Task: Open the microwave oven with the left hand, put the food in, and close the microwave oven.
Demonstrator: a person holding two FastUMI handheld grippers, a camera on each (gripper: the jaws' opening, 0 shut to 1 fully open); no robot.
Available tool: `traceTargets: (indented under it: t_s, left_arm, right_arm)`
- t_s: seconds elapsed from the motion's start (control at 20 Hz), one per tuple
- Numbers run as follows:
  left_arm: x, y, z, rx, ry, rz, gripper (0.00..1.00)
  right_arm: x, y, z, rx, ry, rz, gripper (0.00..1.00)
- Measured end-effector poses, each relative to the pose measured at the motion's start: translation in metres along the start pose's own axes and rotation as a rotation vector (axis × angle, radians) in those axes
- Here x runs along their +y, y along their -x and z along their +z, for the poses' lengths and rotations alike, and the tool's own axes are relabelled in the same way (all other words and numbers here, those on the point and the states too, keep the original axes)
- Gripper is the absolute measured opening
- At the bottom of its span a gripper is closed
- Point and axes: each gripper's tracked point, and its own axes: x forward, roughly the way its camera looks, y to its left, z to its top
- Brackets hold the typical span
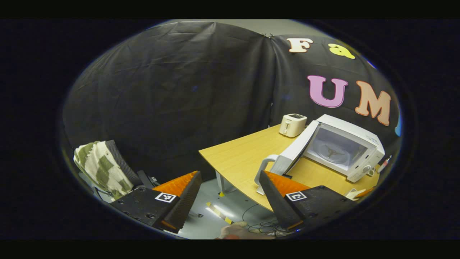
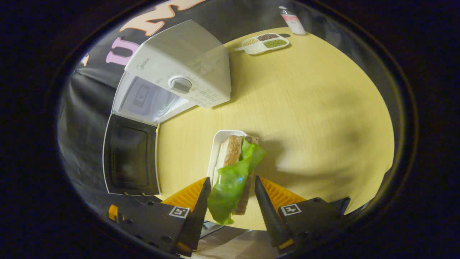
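Note:
The white microwave stands on the wooden table with its door swung wide and the cavity and turntable bare. My left gripper is open, short of the table's corner, its right finger just below the door handle. In the right gripper view the microwave lies upper left, with its dark-windowed door hanging open. My right gripper is shut on a white tray that carries a sandwich with a lettuce leaf draped over it.
A white toaster stands behind the microwave door. A divided dish of grains and a bottle sit at the table's far edge. A chair with a checked cloth stands on the left. Cables lie on the floor.

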Motion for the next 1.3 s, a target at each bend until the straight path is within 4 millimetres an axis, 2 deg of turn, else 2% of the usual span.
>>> traceTargets:
  t_s: [0.05,0.1,0.15,0.2,0.25,0.35,0.4,0.5,0.55,0.6,0.75,0.8,0.85,0.9,1.0,1.05,1.1,1.15,1.3]
  left_arm:
    - [0.002,0.001,-0.002,0.009,0.002,0.007,0.95]
    - [0.004,0.003,-0.002,0.010,-0.001,0.014,0.94]
    - [0.001,0.006,0.002,0.001,-0.005,0.019,0.94]
    - [0.000,0.009,0.006,-0.006,-0.009,0.023,0.94]
    - [-0.002,0.012,0.008,-0.014,-0.012,0.024,0.94]
    - [-0.006,0.014,0.008,-0.019,-0.017,0.015,0.94]
    - [-0.010,0.014,0.008,-0.018,-0.017,0.006,0.94]
    - [-0.015,0.013,0.007,-0.009,-0.013,-0.013,0.94]
    - [-0.017,0.011,0.008,-0.005,-0.012,-0.017,0.94]
    - [-0.017,0.008,0.010,-0.008,-0.012,-0.021,0.94]
    - [-0.016,-0.010,0.019,-0.017,-0.017,-0.035,0.94]
    - [-0.016,-0.017,0.023,-0.014,-0.019,-0.044,0.94]
    - [-0.016,-0.026,0.027,-0.014,-0.021,-0.059,0.94]
    - [-0.015,-0.036,0.031,-0.014,-0.026,-0.069,0.94]
    - [-0.012,-0.057,0.039,-0.009,-0.042,-0.086,0.94]
    - [-0.011,-0.068,0.043,-0.007,-0.048,-0.097,0.94]
    - [-0.009,-0.079,0.047,-0.004,-0.052,-0.110,0.94]
    - [-0.008,-0.090,0.051,-0.004,-0.054,-0.125,0.94]
    - [-0.003,-0.125,0.063,-0.004,-0.087,-0.159,0.94]
  right_arm:
    - [-0.001,-0.004,0.001,0.007,-0.008,0.003,0.66]
    - [-0.002,-0.009,-0.001,0.010,-0.016,0.007,0.76]
    - [-0.003,-0.007,0.000,0.008,-0.042,0.013,0.66]
    - [0.000,-0.009,0.000,0.014,-0.057,0.023,0.43]
    - [-0.003,-0.002,0.005,0.013,-0.062,0.032,0.58]
    - [0.000,-0.006,0.003,0.006,-0.090,0.048,0.39]
    - [0.001,-0.005,0.004,-0.002,-0.093,0.055,0.46]
    - [0.005,0.000,0.006,-0.025,-0.103,0.074,0.46]
    - [0.006,0.010,0.009,-0.048,-0.125,0.078,0.39]
    - [0.011,0.007,0.010,-0.060,-0.118,0.097,0.32]
    - [0.024,0.020,0.012,-0.089,-0.126,0.158,0.32]
    - [0.030,0.027,0.014,-0.105,-0.141,0.178,0.24]
    - [0.038,0.033,0.017,-0.128,-0.160,0.197,0.24]
    - [0.047,0.039,0.018,-0.151,-0.183,0.215,0.32]
    - [0.074,0.048,0.022,-0.202,-0.219,0.269,0.32]
    - [0.090,0.052,0.023,-0.223,-0.239,0.304,0.24]
    - [0.107,0.054,0.024,-0.239,-0.260,0.334,0.25]
    - [0.122,0.053,0.024,-0.253,-0.279,0.358,0.32]
    - [0.163,0.043,0.022,-0.300,-0.331,0.401,0.32]
